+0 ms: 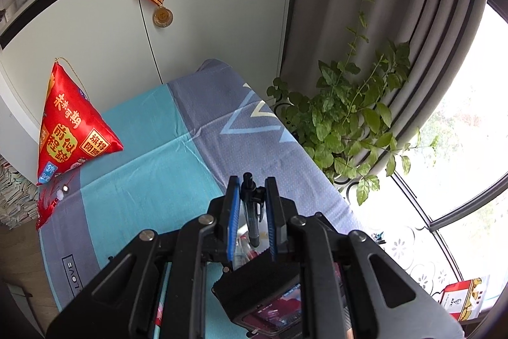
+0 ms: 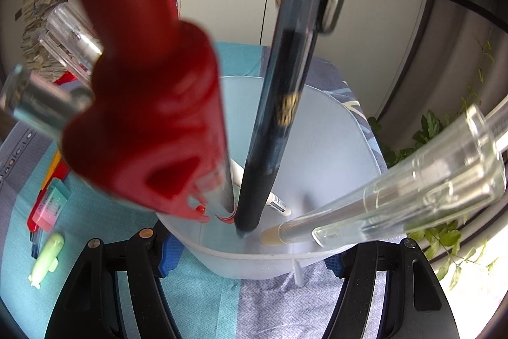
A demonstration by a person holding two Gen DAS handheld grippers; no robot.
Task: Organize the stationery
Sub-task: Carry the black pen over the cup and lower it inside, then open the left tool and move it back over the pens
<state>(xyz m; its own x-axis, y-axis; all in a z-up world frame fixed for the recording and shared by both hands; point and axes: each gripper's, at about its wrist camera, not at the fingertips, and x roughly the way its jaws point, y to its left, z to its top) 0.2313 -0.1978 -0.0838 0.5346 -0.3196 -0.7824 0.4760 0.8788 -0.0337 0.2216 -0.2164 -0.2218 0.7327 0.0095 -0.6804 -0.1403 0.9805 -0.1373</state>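
Observation:
In the left wrist view my left gripper (image 1: 250,202) is shut on a black pen (image 1: 251,212), held upright between the blue pads above the table. In the right wrist view my right gripper (image 2: 250,253) is shut on a translucent white pen cup (image 2: 333,142), its blue pads at either side of the cup's near wall. The cup holds a red-capped pen (image 2: 149,123), a clear-capped pen (image 2: 397,202) and a white pen (image 2: 276,202). A black pen (image 2: 279,104) stands in the cup with its tip at the bottom.
A blue and grey cloth (image 1: 165,154) covers the table. A red pyramid cushion (image 1: 70,129) sits far left. A leafy plant (image 1: 346,123) stands beyond the right edge. An eraser (image 2: 50,205), a green item (image 2: 46,259) and coloured pens lie left of the cup.

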